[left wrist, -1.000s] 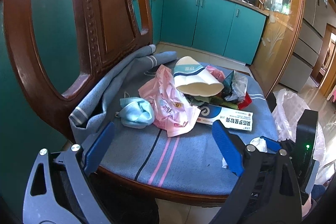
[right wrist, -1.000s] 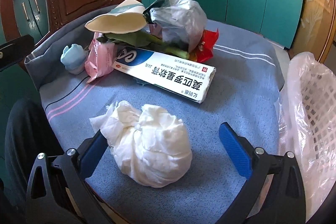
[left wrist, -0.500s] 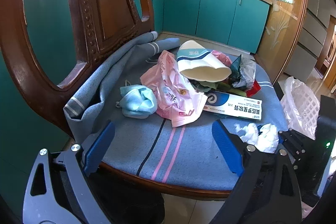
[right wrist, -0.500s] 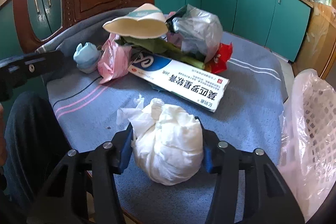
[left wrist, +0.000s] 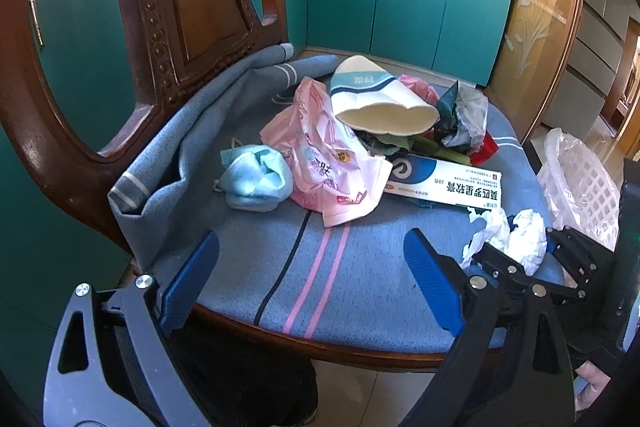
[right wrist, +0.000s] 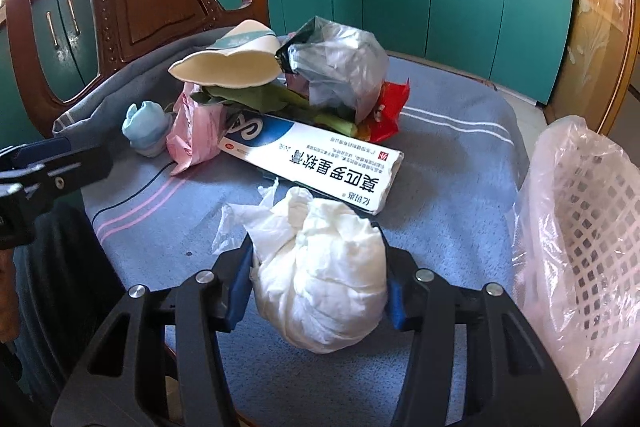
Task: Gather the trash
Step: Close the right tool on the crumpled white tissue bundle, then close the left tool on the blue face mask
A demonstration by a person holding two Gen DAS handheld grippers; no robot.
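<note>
Wad of white tissue (right wrist: 320, 279): clamped between the pads of the right gripper (right wrist: 318, 287) at the near edge of the blue chair cushion (right wrist: 460, 155), probably just clear of it, bound for the lined white basket (right wrist: 592, 227) alongside. Left gripper (left wrist: 308, 283): jaws wide, empty, waiting short of the remaining pile: paper cup (left wrist: 376, 99), pink bag (left wrist: 328, 163), blue mask (left wrist: 256, 179), ointment box (left wrist: 444, 183).

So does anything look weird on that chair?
Yes. A heap of trash sits on the chair's blue cushion: a squashed paper cup lying on its side, a crumpled mask and a medicine box.

Green leaves (right wrist: 256, 98) mostly buried under crushed paper cup (right wrist: 228, 65).
</note>
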